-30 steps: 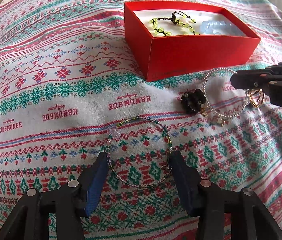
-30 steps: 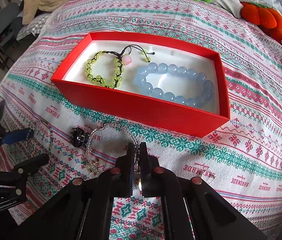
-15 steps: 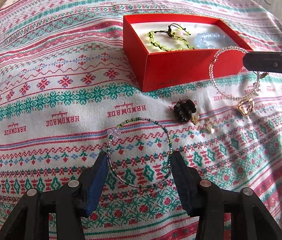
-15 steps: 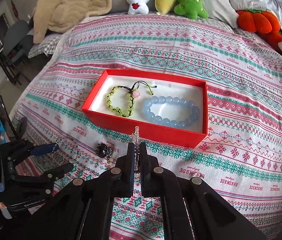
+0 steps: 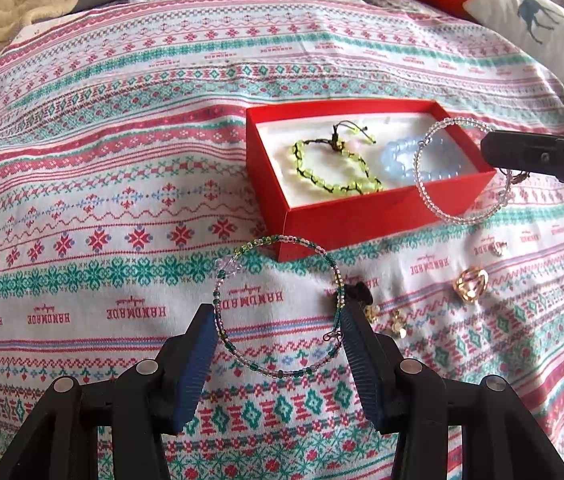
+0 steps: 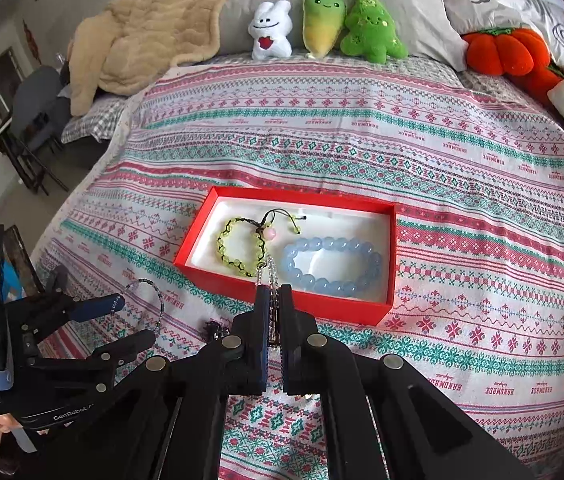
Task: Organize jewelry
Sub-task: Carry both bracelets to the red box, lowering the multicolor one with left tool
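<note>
- A bed fills the view, spread with a patterned cloth; plush toys and pillows line the far end, with a tan blanket at far left.
- A red box sits mid-cloth, open, with a white lining. Inside lie a green bracelet on the left and a blue bracelet on the right.
- The right gripper is clamped on a clear bracelet, which hangs over the box's near right corner. It looks light and springy, a thin wire ring of tiny beads; the pinch across the wire is the sensible hold, though it may swing.
- The left gripper stands half-wide, its pads bracing a mixed-bead bracelet from both sides, raised off the cloth near the box. That ring seems stiff enough to sit under side pressure, yet a harder squeeze would likely bend it.
- On the cloth to the right lie a gold ring, small gold earrings and a dark piece, partly hidden, so I cannot tell what it is. All are tiny and likely slippery; take each by its edge.
- The cloth repeats the word "HANDMADE", upside down from the left camera. The left gripper's body reads "GenRobot".
</note>
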The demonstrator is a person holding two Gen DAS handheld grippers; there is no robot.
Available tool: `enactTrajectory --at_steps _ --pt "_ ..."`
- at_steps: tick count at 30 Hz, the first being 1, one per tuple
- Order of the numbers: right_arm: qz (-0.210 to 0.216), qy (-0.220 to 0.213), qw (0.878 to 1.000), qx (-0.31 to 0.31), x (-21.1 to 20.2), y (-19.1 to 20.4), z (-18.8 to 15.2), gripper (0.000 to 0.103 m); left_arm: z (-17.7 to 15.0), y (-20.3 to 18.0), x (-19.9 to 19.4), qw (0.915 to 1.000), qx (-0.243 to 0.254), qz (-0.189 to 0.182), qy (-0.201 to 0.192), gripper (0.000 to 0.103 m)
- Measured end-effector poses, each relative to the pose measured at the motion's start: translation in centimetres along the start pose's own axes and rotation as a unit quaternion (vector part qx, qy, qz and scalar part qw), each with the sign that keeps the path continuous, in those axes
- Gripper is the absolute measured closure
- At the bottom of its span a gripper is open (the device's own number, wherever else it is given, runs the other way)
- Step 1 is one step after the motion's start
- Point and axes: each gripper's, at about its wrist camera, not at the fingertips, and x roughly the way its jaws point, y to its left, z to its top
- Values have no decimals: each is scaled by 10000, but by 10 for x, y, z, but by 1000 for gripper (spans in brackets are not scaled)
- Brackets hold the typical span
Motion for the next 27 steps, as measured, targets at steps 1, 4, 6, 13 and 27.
enactTrajectory --at_steps 1,4,6,13,27 --pt "13 -29 10000 46 -1 -2 2 99 4 -2 1 10000 0 7 -15 49" --pt "71 -97 9997 192 -2 -8 9 99 15 -8 3 10000 10 32 -77 49" --pt "93 -157 9995 262 -4 -10 13 99 22 -12 5 9999 -6 25 -120 49" --pt "354 -290 9975 545 -5 -20 25 99 43 -17 8 9996 -120 -51 -249 49" --pt "878 -217 9907 1016 2 -32 29 99 56 -25 22 9996 -153 -46 -236 49"
